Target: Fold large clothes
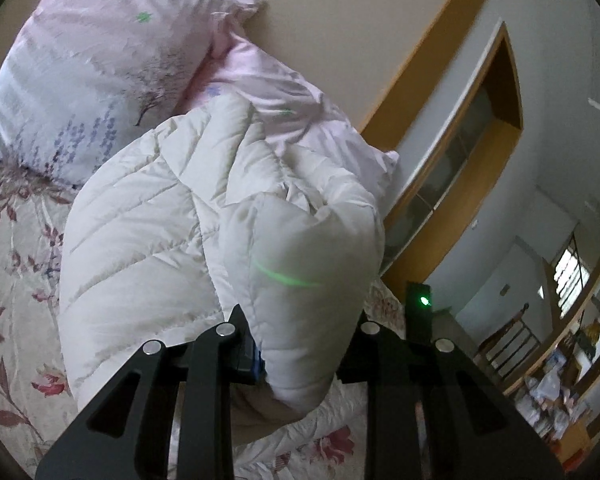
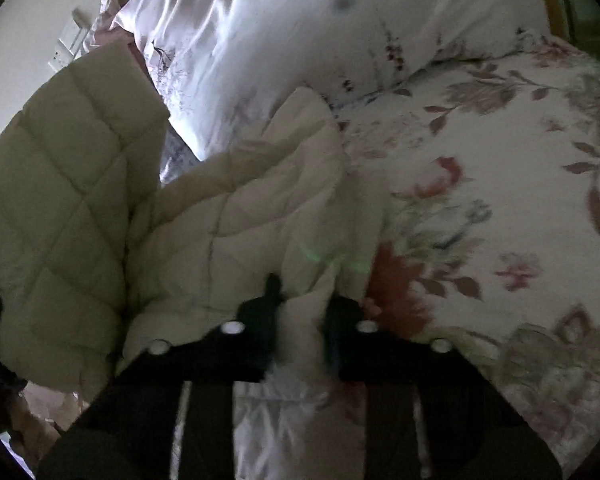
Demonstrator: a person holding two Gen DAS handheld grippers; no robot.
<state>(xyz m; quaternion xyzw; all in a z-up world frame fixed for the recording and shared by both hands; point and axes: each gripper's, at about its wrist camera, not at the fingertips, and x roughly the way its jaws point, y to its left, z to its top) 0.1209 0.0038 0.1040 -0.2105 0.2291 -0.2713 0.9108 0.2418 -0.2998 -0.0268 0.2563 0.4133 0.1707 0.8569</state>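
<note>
A cream quilted puffer jacket (image 1: 148, 220) lies bunched on a floral bedspread (image 1: 16, 280). My left gripper (image 1: 300, 344) is shut on a puffy fold of the jacket, lifted off the bed. In the right wrist view the jacket (image 2: 228, 216) hangs and drapes in front of my right gripper (image 2: 304, 312), which is shut on an edge of it. Another part of the jacket (image 2: 60, 200) hangs at the left. Both sets of fingertips are partly buried in the fabric.
Two pale pink and lavender pillows (image 1: 80, 64) lie at the head of the bed, also in the right wrist view (image 2: 300, 24). A wooden bed frame and a wall (image 1: 440, 80) stand on the right. The floral bedspread (image 2: 500, 200) stretches to the right.
</note>
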